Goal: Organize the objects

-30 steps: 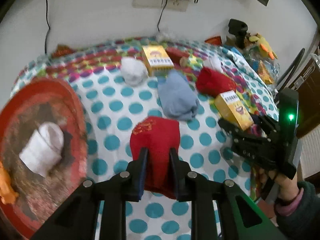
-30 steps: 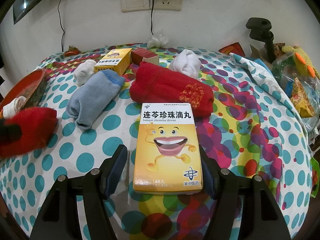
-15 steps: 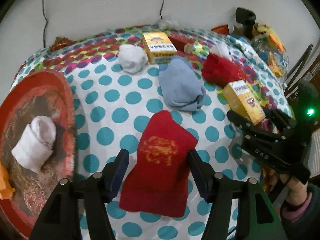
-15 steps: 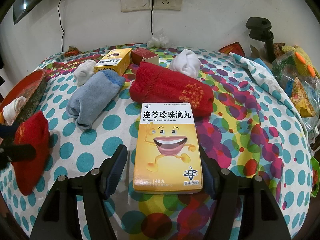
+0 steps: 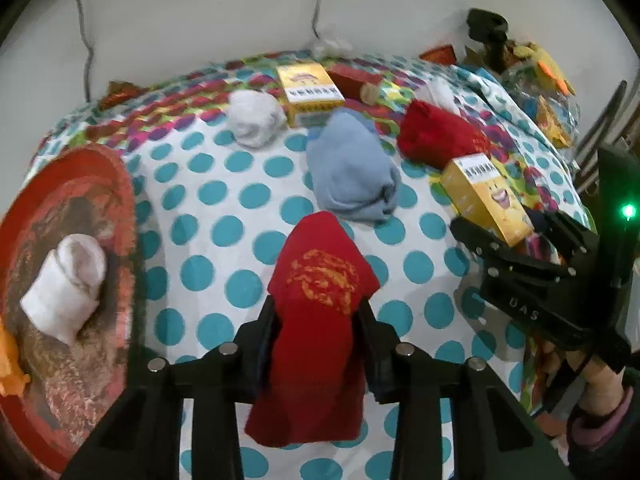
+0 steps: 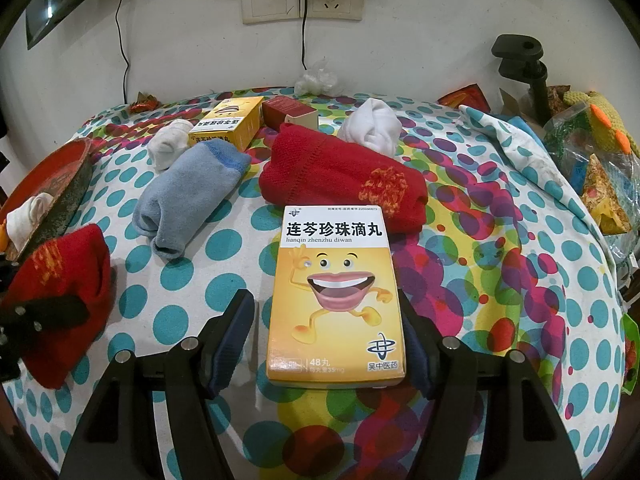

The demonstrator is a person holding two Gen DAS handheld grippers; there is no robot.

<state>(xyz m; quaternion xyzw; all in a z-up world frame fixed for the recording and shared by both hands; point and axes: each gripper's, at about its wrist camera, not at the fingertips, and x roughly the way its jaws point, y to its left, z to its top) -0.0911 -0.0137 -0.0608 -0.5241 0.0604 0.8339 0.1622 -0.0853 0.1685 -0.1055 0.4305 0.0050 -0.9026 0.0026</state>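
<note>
My left gripper (image 5: 318, 316) is shut on a rolled red sock (image 5: 320, 300) with gold embroidery, held just above the dotted tablecloth; it also shows in the right wrist view (image 6: 60, 292). My right gripper (image 6: 328, 320) is open, its jaws on either side of a yellow medicine box (image 6: 336, 292) lying flat on the cloth, with a gap on the left side. The same box (image 5: 486, 196) and the right gripper (image 5: 520, 240) show in the left wrist view. A red round tray (image 5: 100, 184) at the left holds a white sock roll (image 5: 66, 284).
On the cloth lie a blue sock (image 6: 188, 184), another red sock (image 6: 340, 172), two white sock rolls (image 6: 168, 146) (image 6: 374, 124), a second yellow box (image 6: 228, 122) and a red box (image 6: 288, 112). Bags and a plush toy (image 6: 600, 124) crowd the right edge. A wall stands behind.
My left gripper, open around the red sock half a second ago, has closed on it again. The right gripper and the yellow box have not moved.
</note>
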